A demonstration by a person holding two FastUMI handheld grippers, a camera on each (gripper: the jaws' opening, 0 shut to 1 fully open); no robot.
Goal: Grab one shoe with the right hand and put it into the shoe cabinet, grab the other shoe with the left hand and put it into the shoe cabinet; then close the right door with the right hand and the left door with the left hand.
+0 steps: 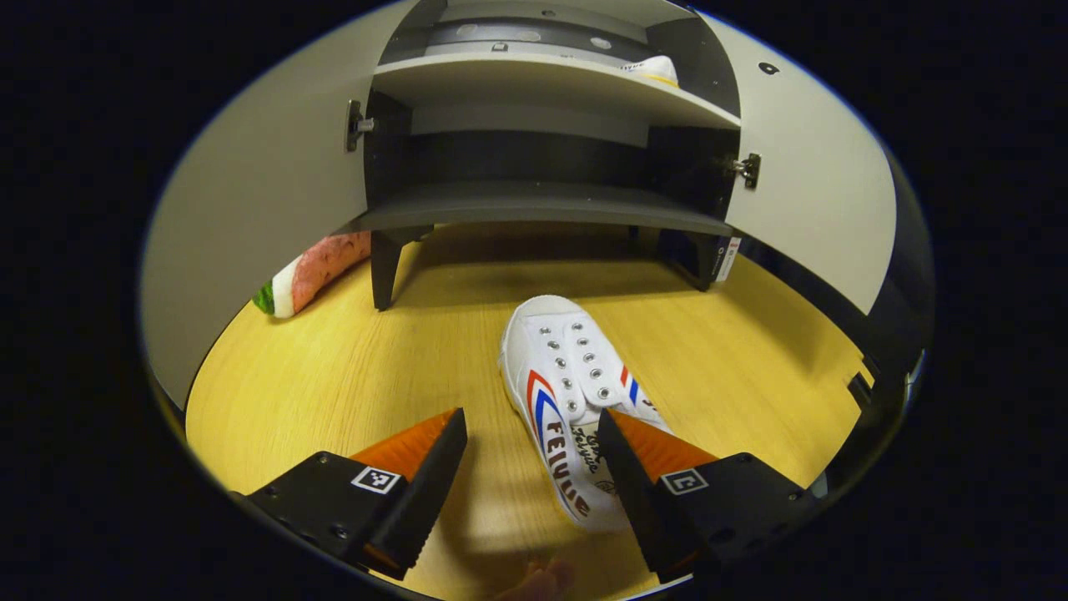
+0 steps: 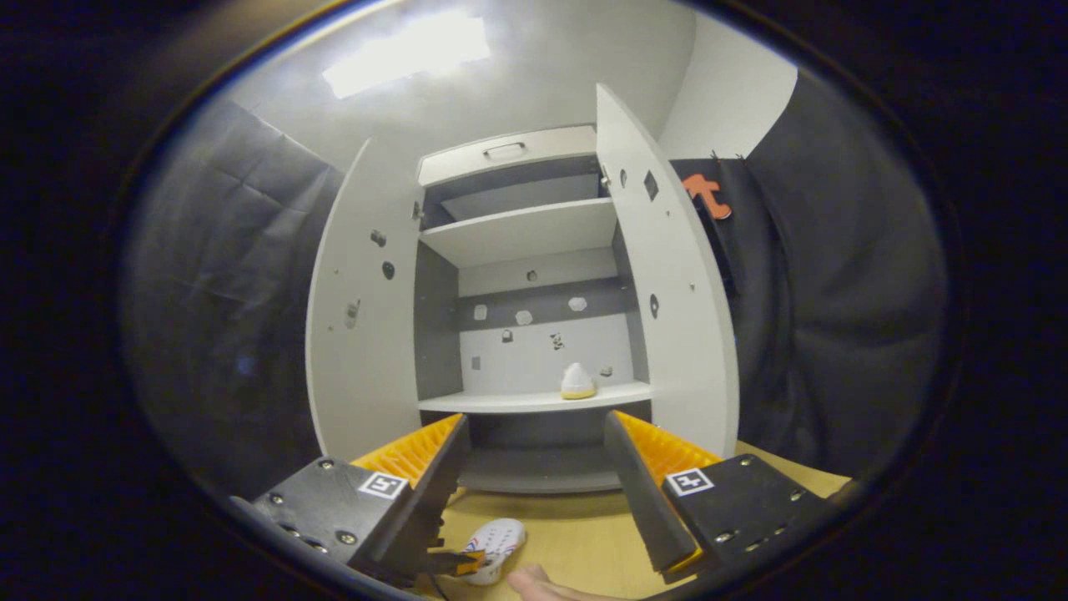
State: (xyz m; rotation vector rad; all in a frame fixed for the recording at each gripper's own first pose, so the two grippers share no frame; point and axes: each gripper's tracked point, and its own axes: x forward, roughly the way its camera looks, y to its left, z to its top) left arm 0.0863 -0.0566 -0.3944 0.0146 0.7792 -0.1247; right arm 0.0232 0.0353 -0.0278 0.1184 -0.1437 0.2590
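A white shoe [image 1: 561, 392] with red and blue stripes lies on the wooden floor [image 1: 375, 376], toe toward the shoe cabinet [image 1: 534, 209]. My left gripper [image 1: 530, 472] is open just above its heel end, and the heel sits against the inner side of the right-hand finger [image 1: 642, 476]. The other white shoe [image 2: 577, 381] stands on a cabinet shelf [image 2: 517, 402], and its toe also peeks out on the shelf in the left gripper view [image 1: 659, 68]. My right gripper [image 2: 534, 480] is open and empty, held back from the cabinet. Both doors, left door [image 2: 359, 334] and right door [image 2: 676, 317], stand wide open.
A watermelon-patterned cushion [image 1: 313, 271] lies on the floor behind the left door [image 1: 250, 192]. The floor shoe [image 2: 496, 538] shows low in the right gripper view, with a fingertip [image 2: 542, 580] beside it. Black cloth walls [image 2: 834, 334] flank the cabinet.
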